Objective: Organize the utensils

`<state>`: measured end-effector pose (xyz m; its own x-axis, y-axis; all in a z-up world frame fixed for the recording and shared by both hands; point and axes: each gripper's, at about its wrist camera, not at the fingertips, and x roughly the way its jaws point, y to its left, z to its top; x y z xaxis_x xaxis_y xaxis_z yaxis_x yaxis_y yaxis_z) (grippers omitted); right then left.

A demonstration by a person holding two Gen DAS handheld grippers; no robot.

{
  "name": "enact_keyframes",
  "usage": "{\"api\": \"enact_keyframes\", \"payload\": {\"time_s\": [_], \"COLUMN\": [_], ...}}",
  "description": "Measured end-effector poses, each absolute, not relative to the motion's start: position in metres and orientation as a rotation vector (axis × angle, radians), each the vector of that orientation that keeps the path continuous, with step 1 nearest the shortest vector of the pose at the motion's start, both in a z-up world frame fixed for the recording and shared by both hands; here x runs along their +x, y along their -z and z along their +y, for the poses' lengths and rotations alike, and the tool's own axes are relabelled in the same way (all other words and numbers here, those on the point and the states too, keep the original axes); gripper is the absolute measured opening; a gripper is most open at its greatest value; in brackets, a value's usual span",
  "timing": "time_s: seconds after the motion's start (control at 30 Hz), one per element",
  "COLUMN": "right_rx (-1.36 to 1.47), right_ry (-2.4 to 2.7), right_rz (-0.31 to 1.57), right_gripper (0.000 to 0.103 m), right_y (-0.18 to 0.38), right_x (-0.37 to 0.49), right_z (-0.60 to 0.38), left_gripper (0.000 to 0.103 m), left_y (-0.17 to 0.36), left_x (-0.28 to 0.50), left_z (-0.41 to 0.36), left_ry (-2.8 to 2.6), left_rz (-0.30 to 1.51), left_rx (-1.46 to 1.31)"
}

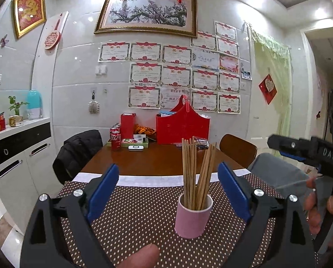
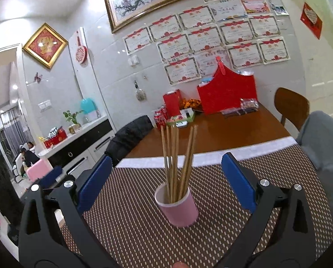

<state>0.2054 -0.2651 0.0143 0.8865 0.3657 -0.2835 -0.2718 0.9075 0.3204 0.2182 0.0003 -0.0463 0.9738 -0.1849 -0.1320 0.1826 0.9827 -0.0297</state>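
Pink cup (image 1: 193, 217) upright on dotted brown placemat (image 1: 133, 218), near edge of wooden table (image 1: 153, 158). Bundle of wooden chopsticks (image 1: 194, 169) standing in cup, long axis close to vertical, tips pointing up; some leaning slightly right, fanned at top, lower ends hidden inside cup. Same cup (image 2: 177, 207) in right wrist view, tilted by lens, chopsticks (image 2: 177, 156) splayed into two groups, left group near vertical, right group leaning right.

Left gripper (image 1: 168, 192) jaws wide apart, blue pads either side of cup, not touching it, nothing clamped. Right gripper (image 2: 166, 183) jaws also spread wide, cup sitting between and beyond pads, no contact. Right gripper body (image 1: 311, 154) seen at right edge of left view, held by hand (image 1: 318, 203). Fingertip (image 1: 142, 256) at bottom edge of left view.

Far end of table: red gift box (image 1: 182, 127), red cans (image 1: 115, 137), white gadget (image 1: 135, 148). Dark jacket on chair (image 1: 79, 151) at left, brown chair (image 1: 238, 149) far right. Certificates (image 1: 177, 76) and framed blossom picture (image 1: 147, 12) on far wall.
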Motion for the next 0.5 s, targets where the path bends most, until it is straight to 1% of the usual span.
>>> {"api": "enact_keyframes", "payload": {"time_s": [0.13, 0.3, 0.5], "right_rx": [0.252, 0.231, 0.157], "right_ry": [-0.283, -0.236, -0.177], "right_rz": [0.383, 0.423, 0.436], "right_gripper": [0.097, 0.097, 0.097], "right_y": [-0.004, 0.012, 0.020], "right_x": [0.183, 0.155, 0.133], "right_z": [-0.265, -0.260, -0.242], "left_gripper": [0.089, 0.089, 0.089], "left_y": [0.050, 0.058, 0.061], "left_x": [0.199, 0.179, 0.161], "left_z": [0.002, 0.002, -0.002], "left_ry": [0.151, 0.101, 0.100], "left_rz": [0.139, 0.188, 0.206], "left_rx": [-0.020, -0.017, -0.004]}}
